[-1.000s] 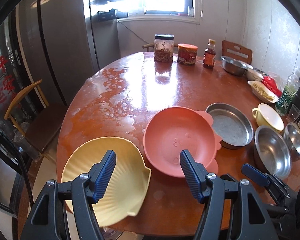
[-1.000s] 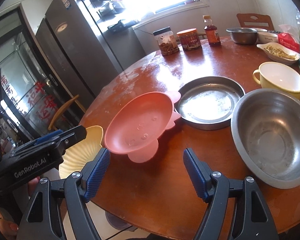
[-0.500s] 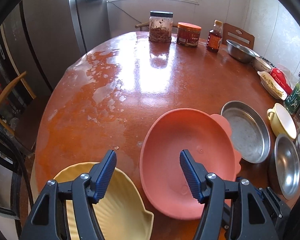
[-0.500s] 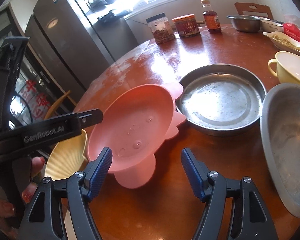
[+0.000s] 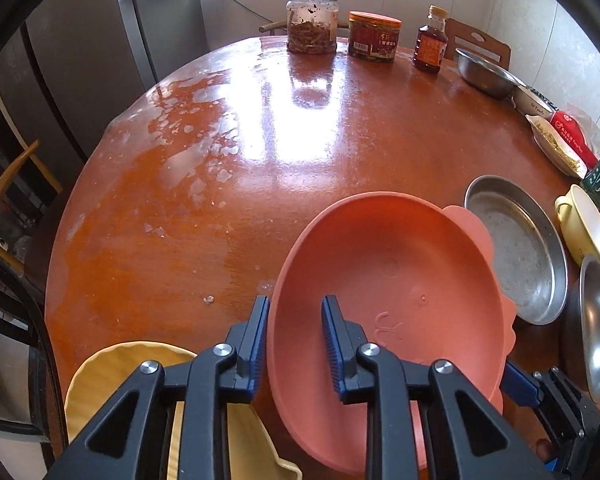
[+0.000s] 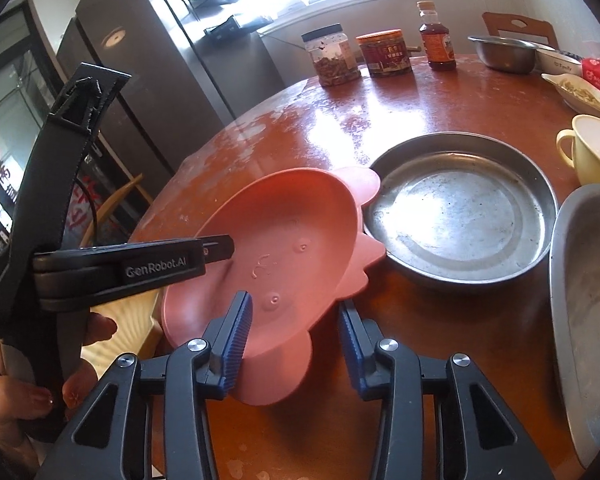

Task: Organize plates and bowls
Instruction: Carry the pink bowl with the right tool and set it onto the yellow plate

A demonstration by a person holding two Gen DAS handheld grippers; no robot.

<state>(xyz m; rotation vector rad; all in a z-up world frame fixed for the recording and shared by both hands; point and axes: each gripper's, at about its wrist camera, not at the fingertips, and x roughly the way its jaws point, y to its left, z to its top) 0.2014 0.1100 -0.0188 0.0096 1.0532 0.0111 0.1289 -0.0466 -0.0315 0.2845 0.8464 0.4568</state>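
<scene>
At the desk's (image 5: 308, 152) near edge sits the pink plate (image 5: 388, 280), and the left tongs (image 5: 294, 344) straddle its left rim, fingers narrowed with one outside and one inside, though a gap shows at the inner pad, so no firm clamp can be told. Right tongs (image 6: 296, 336) straddle the plate's near lobe, jaws apart, left pad at the rim. Yellow plate (image 5: 140, 392) lies at the near-left edge, beside the pink one; a steel pan (image 6: 460, 208) touches the pink plate's right side.
</scene>
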